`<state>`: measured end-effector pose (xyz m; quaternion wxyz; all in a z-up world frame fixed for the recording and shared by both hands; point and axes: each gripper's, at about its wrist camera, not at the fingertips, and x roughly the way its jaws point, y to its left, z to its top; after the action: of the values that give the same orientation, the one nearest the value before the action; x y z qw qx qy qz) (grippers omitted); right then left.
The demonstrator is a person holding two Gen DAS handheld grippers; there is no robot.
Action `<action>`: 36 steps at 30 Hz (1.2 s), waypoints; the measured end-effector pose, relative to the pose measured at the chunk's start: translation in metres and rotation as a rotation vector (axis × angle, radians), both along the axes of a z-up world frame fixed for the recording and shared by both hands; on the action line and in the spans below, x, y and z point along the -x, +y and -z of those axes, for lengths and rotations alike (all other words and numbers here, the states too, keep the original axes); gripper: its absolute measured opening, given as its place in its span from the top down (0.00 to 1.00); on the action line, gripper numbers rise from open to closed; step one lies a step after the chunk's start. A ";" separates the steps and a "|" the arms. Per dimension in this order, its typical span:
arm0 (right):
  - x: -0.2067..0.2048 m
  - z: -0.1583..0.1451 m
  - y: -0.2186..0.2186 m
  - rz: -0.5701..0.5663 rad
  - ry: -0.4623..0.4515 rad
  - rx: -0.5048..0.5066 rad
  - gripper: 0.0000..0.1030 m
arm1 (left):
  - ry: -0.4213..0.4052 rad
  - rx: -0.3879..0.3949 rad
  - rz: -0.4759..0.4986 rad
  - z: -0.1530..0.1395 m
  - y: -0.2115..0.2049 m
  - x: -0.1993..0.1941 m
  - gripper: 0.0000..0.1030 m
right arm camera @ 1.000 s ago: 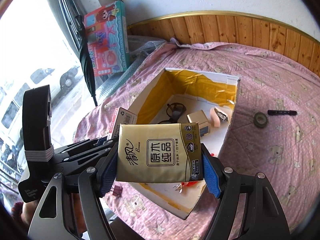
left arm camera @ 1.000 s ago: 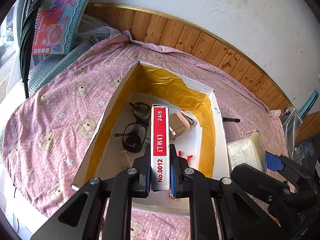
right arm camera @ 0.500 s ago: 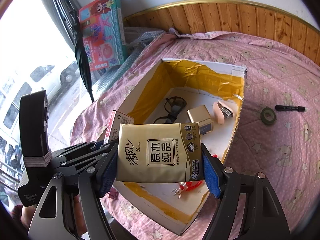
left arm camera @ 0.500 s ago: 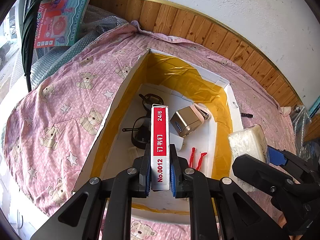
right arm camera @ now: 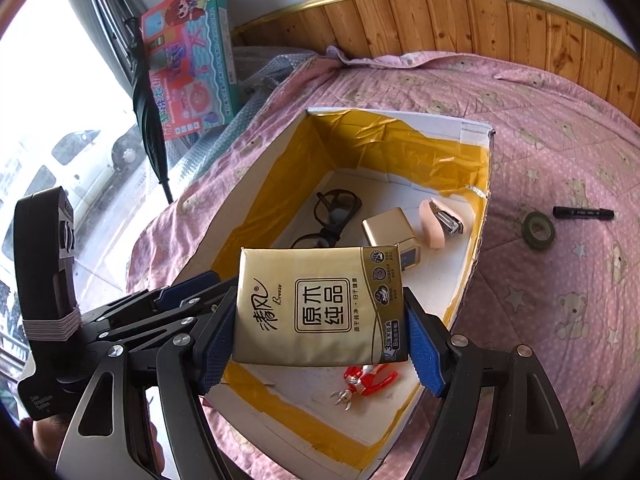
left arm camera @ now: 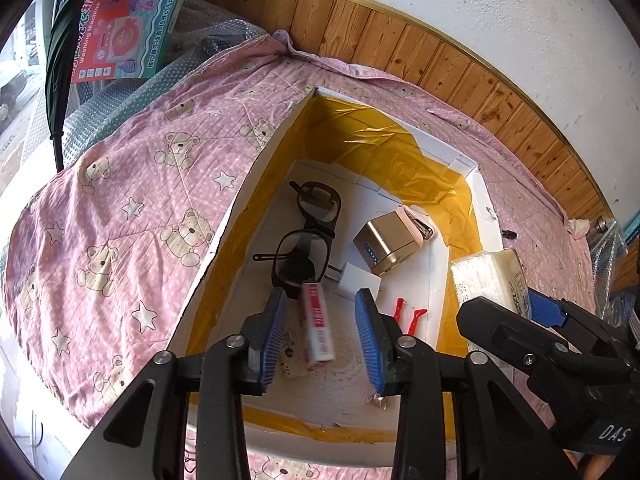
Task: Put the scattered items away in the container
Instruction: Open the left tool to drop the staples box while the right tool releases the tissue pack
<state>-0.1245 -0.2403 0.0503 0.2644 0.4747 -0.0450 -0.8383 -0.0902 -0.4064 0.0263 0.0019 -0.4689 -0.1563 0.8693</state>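
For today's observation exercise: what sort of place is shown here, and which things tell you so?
Probably a room in a home. A pink bear-print quilt covers the surface under the open box, wood panelling lines the wall, and a toy box leans by a window.

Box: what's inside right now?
In the box: glasses, gold cube, pink stapler, red clips, staple box, a red toy. The right gripper's tissue pack hides part of the floor.
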 end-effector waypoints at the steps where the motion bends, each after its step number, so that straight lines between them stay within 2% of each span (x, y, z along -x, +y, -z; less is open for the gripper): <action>1: 0.001 0.001 0.001 0.004 -0.002 0.004 0.24 | 0.002 -0.001 -0.004 0.000 -0.001 0.000 0.59; 6: 0.003 0.004 0.007 0.026 -0.016 0.026 0.24 | -0.006 -0.009 -0.025 0.000 -0.007 0.001 0.58; 17: 0.000 0.008 0.004 -0.011 0.006 0.031 0.24 | -0.010 -0.019 -0.015 -0.001 -0.001 0.002 0.57; 19: 0.000 0.006 0.004 -0.018 -0.020 0.051 0.24 | -0.010 -0.019 -0.015 -0.001 0.000 0.002 0.57; 21: -0.002 0.004 0.002 -0.029 0.029 0.041 0.23 | -0.009 -0.019 -0.012 -0.002 0.000 0.003 0.56; 22: 0.001 0.008 0.001 -0.026 0.015 0.004 0.23 | -0.009 -0.016 -0.013 -0.002 0.000 0.003 0.56; 23: 0.003 0.010 0.003 -0.019 -0.021 0.016 0.23 | -0.011 -0.019 -0.016 -0.002 0.000 0.004 0.55; 24: 0.001 0.005 0.007 -0.025 -0.018 0.066 0.23 | -0.013 -0.022 -0.019 -0.002 -0.001 0.004 0.55; 26: 0.000 0.001 0.005 -0.026 0.036 0.020 0.23 | -0.006 -0.016 -0.013 -0.003 -0.001 0.004 0.55; 28: 0.004 0.005 0.009 -0.011 -0.005 0.044 0.23 | -0.009 -0.015 -0.017 -0.003 -0.001 0.004 0.55; 31: 0.003 0.001 0.015 0.006 0.002 0.054 0.23 | -0.006 -0.015 -0.014 -0.003 0.000 0.004 0.55; 36: 0.001 0.010 0.023 0.010 -0.071 0.093 0.23 | -0.008 -0.014 -0.009 -0.005 0.005 0.004 0.55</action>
<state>-0.1259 -0.2173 0.0406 0.2800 0.4913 -0.0956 -0.8192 -0.0942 -0.4018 0.0309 0.0006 -0.4714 -0.1643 0.8665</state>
